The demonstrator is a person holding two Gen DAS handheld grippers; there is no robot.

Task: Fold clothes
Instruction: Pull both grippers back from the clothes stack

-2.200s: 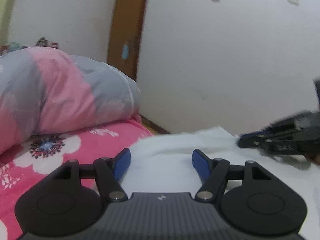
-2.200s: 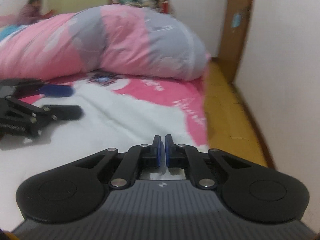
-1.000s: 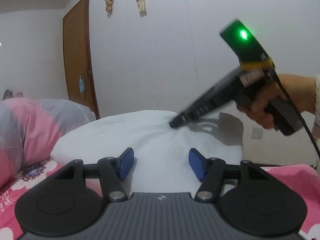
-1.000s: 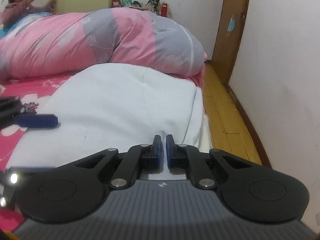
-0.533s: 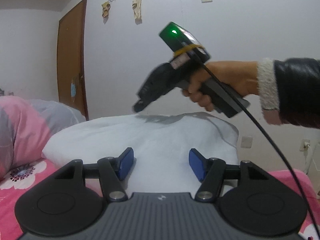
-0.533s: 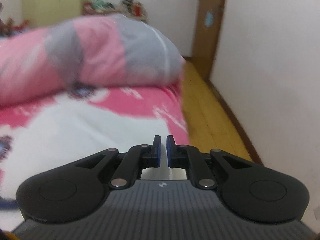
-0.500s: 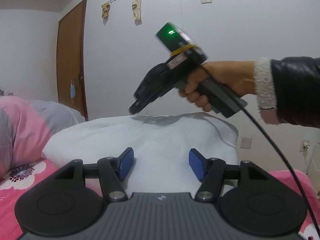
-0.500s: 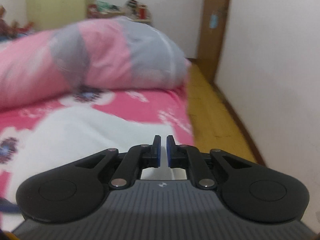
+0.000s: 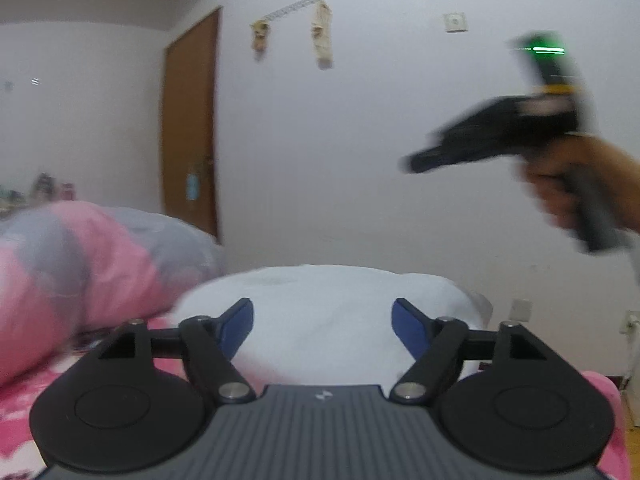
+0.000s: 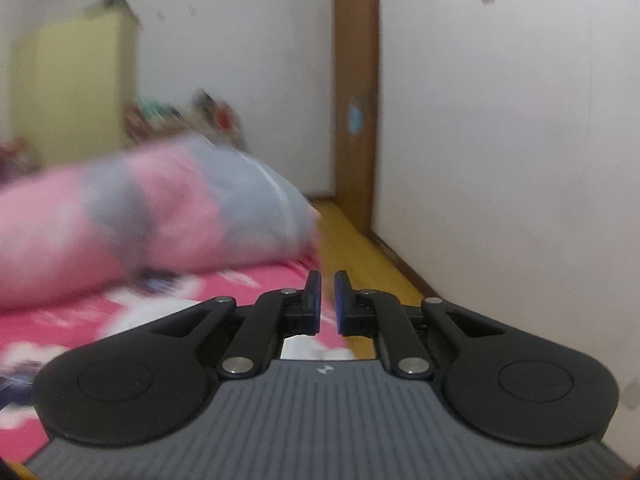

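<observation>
The left hand-held gripper (image 9: 322, 322) stands released: its blue-padded jaws have just been opening and are spread wide, with nothing pressed between the pads. Beyond and between them, in the lower centre of the left wrist view, lies the white fabric garment (image 9: 328, 300), mounded on the pink floral-print bed sheet (image 9: 24, 404); whether the pads touch the cloth cannot be told. To the left of the garment sits a bulky pink-and-grey quilt (image 9: 80, 256), blurred. In the upper right of that frame the right hand-held gripper (image 9: 416, 164) is raised in the air in front of the white wall, well apart from the garment, gripped by the person's bare hand (image 9: 576, 188); a green light glows on its top.

In the right wrist view the right hand-held gripper (image 10: 324, 302) is all but clenched, only a thin slit left between its blue pads, and nothing is caught there. Past it lie the pink sheet at lower left, the quilt (image 10: 160, 216) at mid-left, a strip of yellow wooden floor (image 10: 356, 248) and a brown wooden door (image 10: 356, 96) in the upper centre.
</observation>
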